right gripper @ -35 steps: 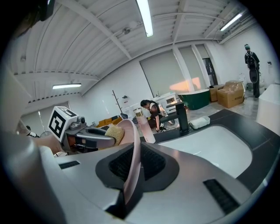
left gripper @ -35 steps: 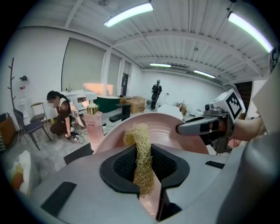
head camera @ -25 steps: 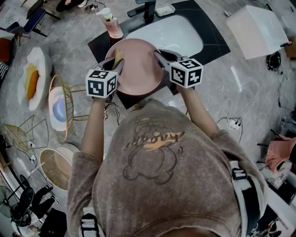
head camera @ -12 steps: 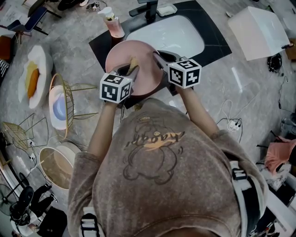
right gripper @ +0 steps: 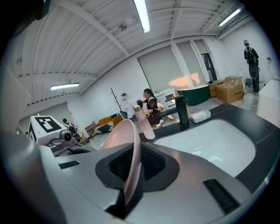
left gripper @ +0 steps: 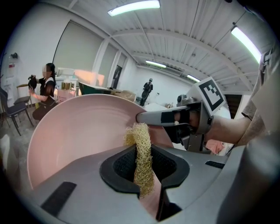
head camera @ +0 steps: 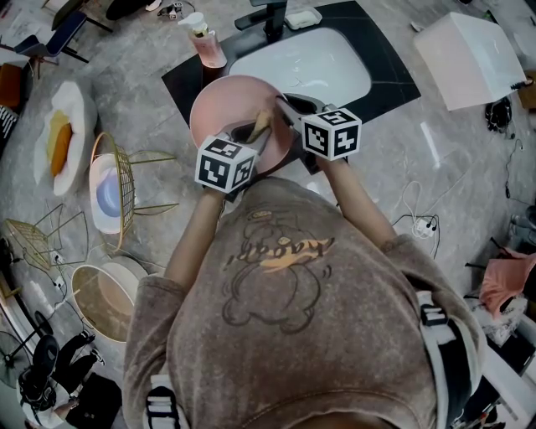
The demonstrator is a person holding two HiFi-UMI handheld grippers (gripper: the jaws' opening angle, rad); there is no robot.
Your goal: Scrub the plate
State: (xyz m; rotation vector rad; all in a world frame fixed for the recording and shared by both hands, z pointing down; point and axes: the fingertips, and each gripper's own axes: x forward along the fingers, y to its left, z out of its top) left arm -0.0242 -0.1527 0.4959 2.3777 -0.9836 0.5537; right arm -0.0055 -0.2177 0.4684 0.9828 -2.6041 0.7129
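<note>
Plate [head camera: 222, 105]: pink, round, shallow, with a plain matte face and a low raised rim. No pattern or marks can be made out on it. Being round, it has no long axis of its own. It is held off the counter at the near edge of the white sink basin [head camera: 314, 63], over the dark mat [head camera: 385, 71], just in front of the person's chest. It is tilted, with the hollow face turned up and toward the person's left, so it fills the left gripper view. In the right gripper view it appears edge-on as a thin curved line.

Right gripper [right gripper: 130, 170]: jaws pinched on the plate's right rim, the rim running between both pads.

Left gripper [left gripper: 144, 168]: jaws pressed together on a straw-coloured fibrous scrubber [left gripper: 141, 144]. The scrubber stands upright between the pads, with its frayed free end over the plate's face, close to the right gripper's jaw tips. Whether it actually touches the plate cannot be told.

Other items:
- pink pump bottle [head camera: 205, 43], at the sink's left corner, beyond the plate
- black faucet [head camera: 270, 17], behind the basin
- gold wire rack [head camera: 121, 180], well to the person's left, holding a blue-and-white dish [head camera: 105, 197]
- white platter [head camera: 71, 109] with an orange item, farther left
- white box [head camera: 469, 54], far right
</note>
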